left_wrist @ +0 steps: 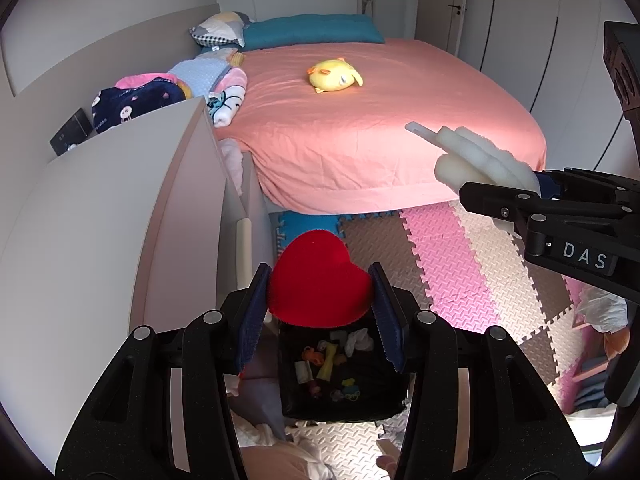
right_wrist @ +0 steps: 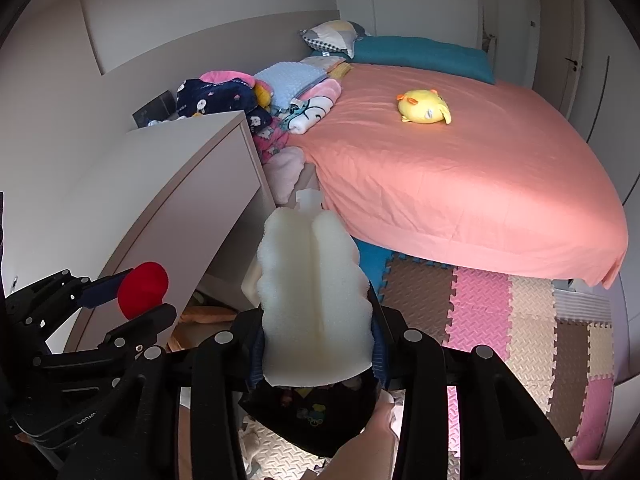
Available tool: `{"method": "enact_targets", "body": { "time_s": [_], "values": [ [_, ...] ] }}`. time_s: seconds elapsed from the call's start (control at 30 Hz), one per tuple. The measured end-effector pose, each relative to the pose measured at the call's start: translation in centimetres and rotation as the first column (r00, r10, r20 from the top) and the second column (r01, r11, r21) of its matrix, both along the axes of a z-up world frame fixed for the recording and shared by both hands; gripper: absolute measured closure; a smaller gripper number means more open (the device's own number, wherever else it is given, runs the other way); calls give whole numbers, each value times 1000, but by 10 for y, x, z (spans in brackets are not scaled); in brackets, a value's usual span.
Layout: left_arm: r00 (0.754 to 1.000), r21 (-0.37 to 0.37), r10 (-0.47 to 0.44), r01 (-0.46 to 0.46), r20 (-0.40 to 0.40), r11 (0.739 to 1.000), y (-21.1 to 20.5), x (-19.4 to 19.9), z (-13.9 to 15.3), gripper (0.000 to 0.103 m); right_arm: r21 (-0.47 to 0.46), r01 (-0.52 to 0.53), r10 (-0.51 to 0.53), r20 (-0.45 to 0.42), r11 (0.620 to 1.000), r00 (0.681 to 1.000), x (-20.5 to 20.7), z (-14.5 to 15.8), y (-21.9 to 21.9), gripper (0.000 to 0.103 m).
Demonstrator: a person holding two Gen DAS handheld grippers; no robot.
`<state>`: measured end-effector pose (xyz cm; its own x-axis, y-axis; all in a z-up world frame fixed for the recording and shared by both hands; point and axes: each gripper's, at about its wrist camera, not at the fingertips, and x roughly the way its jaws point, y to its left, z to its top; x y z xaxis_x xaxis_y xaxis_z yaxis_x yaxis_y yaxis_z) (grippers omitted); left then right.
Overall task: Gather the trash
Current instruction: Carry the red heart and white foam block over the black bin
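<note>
A bedroom seen from two hand-held grippers, both tilted downward. The left gripper [left_wrist: 320, 300] has its jaws clenched on a red heart [left_wrist: 318, 280], a soft foam shape pinched at both sides between the blue pads. Directly below it on the floor stands an open black bin [left_wrist: 340, 376] holding small scraps of coloured trash. The right gripper [right_wrist: 318, 344] has its jaws clenched on a white foam piece [right_wrist: 314, 300], a lumpy slab with wavy edges that sticks up and forward from between the pads; it hangs above the same bin, whose dark rim shows beneath it in the right wrist view. In the left wrist view the white foam appears at the right, well apart from the heart.

Beyond both grippers lies a bed [left_wrist: 380, 128] with a pink sheet, carrying a yellow plush toy [left_wrist: 335, 76] near its middle, a teal pillow [left_wrist: 312, 32] at the head, and folded blankets [left_wrist: 160, 92] piled along the far side. A pale cabinet [left_wrist: 120, 200] stands to the left of the bin. The floor is covered with foam mats [left_wrist: 448, 272] in pink, brown and cream.
</note>
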<state>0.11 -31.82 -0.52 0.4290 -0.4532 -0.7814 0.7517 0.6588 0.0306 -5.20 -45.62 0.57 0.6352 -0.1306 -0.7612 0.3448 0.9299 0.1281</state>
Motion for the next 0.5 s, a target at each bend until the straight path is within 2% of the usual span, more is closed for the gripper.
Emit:
{"method": "enact_targets", "body": {
  "time_s": [0.43,0.47,0.5],
  "values": [
    [1000,12,4,-4,-4,1000,2,0,-3,54,-6,-14,14,-7,1000,1000,2,1,3,61],
    [1000,15,0,1,-19,1000,3,1,-4,50,-8,-16,16,-6,1000,1000,2,3,4,61],
    [999,21,-5,6,-35,1000,4,1,-4,33,-8,-18,18,-4,1000,1000,2,5,4,53]
  ]
}}
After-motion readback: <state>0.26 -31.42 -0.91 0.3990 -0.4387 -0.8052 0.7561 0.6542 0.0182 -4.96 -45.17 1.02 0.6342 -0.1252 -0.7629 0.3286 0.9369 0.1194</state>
